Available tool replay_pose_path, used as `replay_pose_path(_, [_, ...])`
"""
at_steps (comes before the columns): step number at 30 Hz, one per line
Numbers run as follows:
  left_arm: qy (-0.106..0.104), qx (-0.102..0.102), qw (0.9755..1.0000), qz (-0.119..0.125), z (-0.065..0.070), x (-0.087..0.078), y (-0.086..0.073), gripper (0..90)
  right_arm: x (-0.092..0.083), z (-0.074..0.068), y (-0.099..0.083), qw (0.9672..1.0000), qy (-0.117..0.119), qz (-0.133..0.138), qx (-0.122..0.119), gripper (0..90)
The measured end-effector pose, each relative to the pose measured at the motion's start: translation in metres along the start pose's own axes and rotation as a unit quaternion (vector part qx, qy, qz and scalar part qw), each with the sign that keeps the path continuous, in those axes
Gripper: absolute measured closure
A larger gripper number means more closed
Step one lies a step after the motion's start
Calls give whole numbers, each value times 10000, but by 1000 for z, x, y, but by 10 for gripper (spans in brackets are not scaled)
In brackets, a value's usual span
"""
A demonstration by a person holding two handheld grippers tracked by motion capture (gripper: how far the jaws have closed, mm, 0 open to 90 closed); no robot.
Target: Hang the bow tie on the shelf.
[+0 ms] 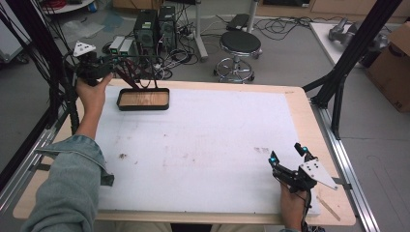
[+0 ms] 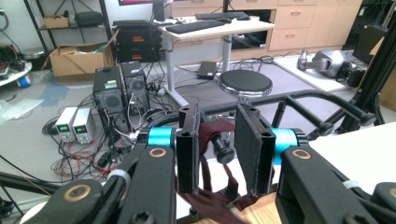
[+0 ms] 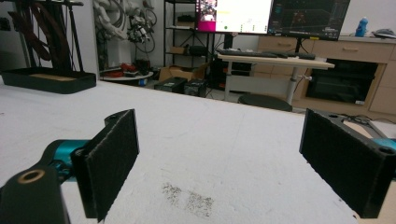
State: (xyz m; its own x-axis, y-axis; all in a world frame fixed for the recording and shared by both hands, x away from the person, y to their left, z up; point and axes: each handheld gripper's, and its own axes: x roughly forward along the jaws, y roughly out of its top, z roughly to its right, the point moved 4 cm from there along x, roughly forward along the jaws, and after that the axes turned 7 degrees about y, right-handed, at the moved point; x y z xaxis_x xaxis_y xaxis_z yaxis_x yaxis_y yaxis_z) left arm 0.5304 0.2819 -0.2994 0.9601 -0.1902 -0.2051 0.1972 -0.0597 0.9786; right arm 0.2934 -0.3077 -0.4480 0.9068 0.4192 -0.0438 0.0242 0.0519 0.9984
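Straps [image 2: 212, 140] of dark red cloth are gripped by the left claw [image 1: 126, 67] above the tray [image 1: 143, 100], upper left; placing appears unfinished. The right claw [image 1: 287, 153] is held open, idle.

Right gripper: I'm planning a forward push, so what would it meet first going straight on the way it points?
Probably nothing soon: the right gripper, jaws open, faces bare white table cover. The black tray sits far off to one side.

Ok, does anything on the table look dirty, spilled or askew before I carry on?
Small dark specks soil the white mat: one smudge near its left side, another patch just ahead of the right gripper. The black tray sits square at the far left corner.
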Motion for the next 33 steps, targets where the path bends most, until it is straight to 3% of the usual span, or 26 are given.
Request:
replay_pose_path(16, [-213,71,9996,175,3,-45,3,628,0,-1,0,10000,25,24,81,110])
replay_pose_path(33, [-528,42,9981,315,13,-99,-11,560,0,0,1,10000,11,32,72,110])
